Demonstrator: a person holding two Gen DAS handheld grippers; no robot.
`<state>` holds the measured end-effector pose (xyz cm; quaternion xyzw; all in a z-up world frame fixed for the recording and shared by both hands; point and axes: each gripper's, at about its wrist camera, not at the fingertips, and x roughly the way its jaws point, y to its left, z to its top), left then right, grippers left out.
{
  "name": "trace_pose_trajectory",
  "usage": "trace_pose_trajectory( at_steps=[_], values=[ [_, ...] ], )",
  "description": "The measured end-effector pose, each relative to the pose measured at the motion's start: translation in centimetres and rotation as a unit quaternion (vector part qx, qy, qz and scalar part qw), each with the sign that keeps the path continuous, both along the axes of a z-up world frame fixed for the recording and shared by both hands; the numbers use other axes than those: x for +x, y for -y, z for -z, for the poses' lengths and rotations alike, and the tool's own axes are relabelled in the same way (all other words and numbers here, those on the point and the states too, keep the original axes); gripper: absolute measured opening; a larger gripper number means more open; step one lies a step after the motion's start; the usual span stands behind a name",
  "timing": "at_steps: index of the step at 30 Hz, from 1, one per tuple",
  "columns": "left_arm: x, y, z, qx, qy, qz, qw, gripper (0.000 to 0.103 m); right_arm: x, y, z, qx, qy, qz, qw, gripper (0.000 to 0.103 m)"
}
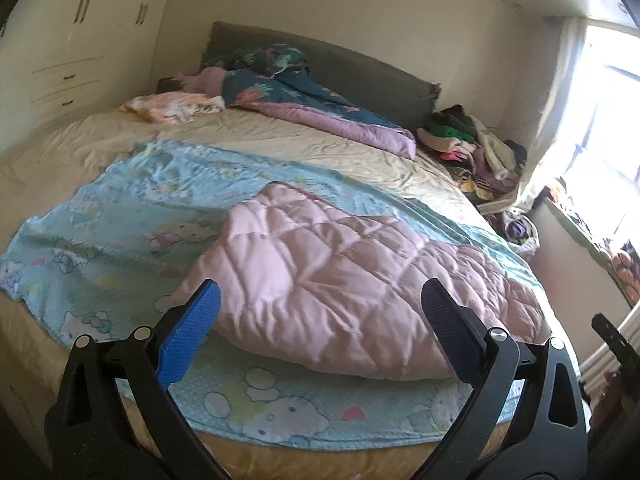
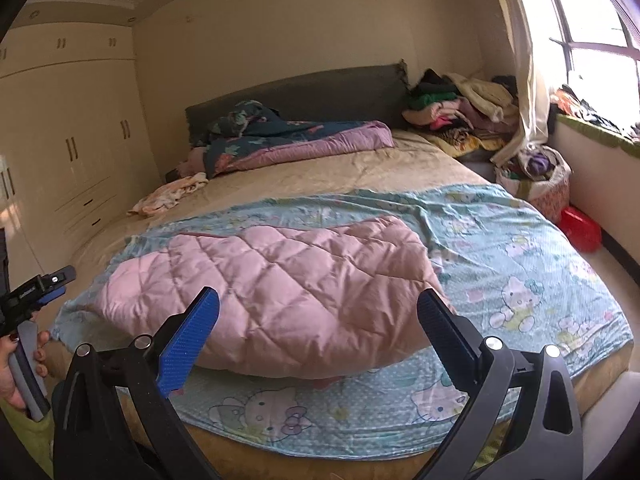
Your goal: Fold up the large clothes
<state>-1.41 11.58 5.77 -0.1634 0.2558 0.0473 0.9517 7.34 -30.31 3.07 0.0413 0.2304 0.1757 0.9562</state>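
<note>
A pink quilted coat [image 1: 340,280] lies folded in a puffy bundle on a light blue cartoon-print sheet [image 1: 120,216] near the foot of the bed. In the left wrist view my left gripper [image 1: 320,300] hangs above and in front of the bundle, jaws wide open, nothing between the blue pads. In the right wrist view the pink coat [image 2: 280,292] sits just beyond my right gripper [image 2: 318,308], which is also open and empty. The left gripper [image 2: 48,284] shows at the left edge there, held by a hand [image 2: 16,364].
A dark floral and purple duvet [image 1: 304,100] lies bunched by the grey headboard [image 2: 320,88]. A pile of clothes [image 2: 460,108] sits at the far right corner. A basket [image 2: 540,180] and a red object [image 2: 580,228] stand on the floor beside the window wall. Wardrobes [image 2: 68,140] line the left.
</note>
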Motion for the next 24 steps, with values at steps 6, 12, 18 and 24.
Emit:
trace_pose_trajectory(
  at_steps=[6, 12, 18, 24],
  values=[
    [-0.6, 2.2, -0.2, 0.003, 0.012, 0.027, 0.9996, 0.094, -1.7, -1.9, -0.6, -0.022, 0.019, -0.018, 0.999, 0.099],
    [-1.0, 4.9, 0.4, 0.014, 0.015, 0.059, 0.998, 0.094, -2.8, -3.7, -0.3, -0.041, 0.026, -0.035, 0.998, 0.099],
    [-1.1, 6.9, 2.7, 0.02, -0.006, 0.082, 0.9964, 0.094, -2.9, -4.8, 1.4, -0.045, 0.012, -0.04, 0.998, 0.099],
    [-0.8, 7.7, 4.4, 0.024, -0.03, 0.087, 0.9954, 0.094, -1.7, -5.3, 3.7, -0.045, -0.028, -0.041, 0.998, 0.099]
  ],
)
